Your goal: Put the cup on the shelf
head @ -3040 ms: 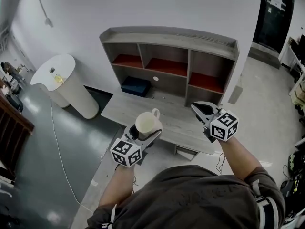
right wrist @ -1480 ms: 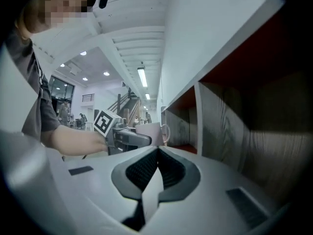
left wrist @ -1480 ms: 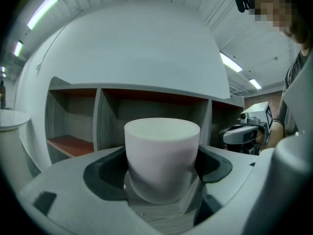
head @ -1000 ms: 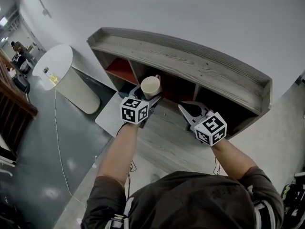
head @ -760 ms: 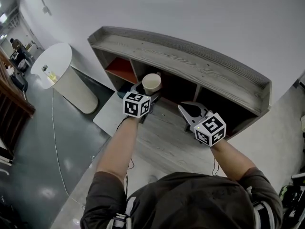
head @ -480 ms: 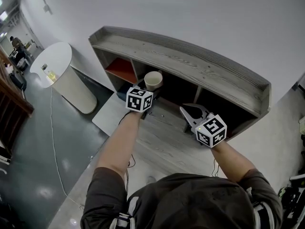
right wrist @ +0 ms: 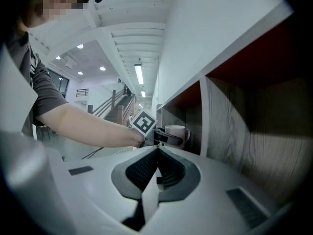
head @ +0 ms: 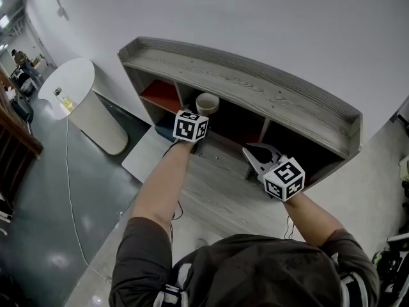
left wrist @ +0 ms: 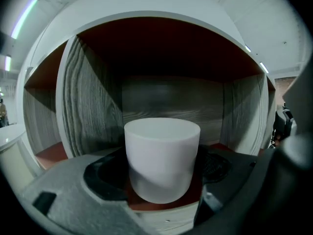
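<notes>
Raised plain white cup (head: 207, 102) now enters shelf (head: 255, 88).

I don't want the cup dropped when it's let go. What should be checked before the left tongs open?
1. Cup gripped between left tongs: ok.
2. Cup upright: ok.
3. Cup over the red floor of the shelf's middle compartment: ok, though near its front edge.
4. Cup's base resting on that floor: cannot tell.
5. Right tongs shut, empty and apart from the cup: ok.
</notes>
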Available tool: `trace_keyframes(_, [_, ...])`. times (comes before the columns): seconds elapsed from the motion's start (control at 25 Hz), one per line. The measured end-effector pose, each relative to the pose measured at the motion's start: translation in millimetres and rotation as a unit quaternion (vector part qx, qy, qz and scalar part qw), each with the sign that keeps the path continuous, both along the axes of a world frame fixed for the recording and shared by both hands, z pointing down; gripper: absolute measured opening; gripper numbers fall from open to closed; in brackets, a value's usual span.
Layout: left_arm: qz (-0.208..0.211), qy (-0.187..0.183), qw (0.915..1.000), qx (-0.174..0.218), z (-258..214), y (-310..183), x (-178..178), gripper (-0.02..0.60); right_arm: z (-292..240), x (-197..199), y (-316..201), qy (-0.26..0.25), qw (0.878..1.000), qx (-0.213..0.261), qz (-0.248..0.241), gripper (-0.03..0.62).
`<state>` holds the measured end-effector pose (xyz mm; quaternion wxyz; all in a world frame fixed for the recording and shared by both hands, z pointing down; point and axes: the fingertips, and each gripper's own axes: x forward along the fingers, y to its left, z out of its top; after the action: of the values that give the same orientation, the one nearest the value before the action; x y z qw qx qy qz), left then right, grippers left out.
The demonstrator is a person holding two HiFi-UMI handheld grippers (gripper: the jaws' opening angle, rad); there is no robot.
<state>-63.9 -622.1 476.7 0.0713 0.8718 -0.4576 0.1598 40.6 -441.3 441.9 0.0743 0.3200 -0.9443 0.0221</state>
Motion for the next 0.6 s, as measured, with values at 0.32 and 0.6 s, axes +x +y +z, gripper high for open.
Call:
trace_keyframes(0.32, [-0.005, -0.021, 0.9997, -0.008, 14.3, -12.6, -3.2, 0.4, 1.4, 3.1, -0.5, 0.0, 1.0, -0.003, 0.004, -0.008])
trace_keyframes(0.6, [-0.011, 0.016, 0.9998, -0.005, 17.4, -15.5, -3.7, 0.4, 2.6, 6.3, 1.0, 0.0, 1.0, -0.006, 0.006, -0.008])
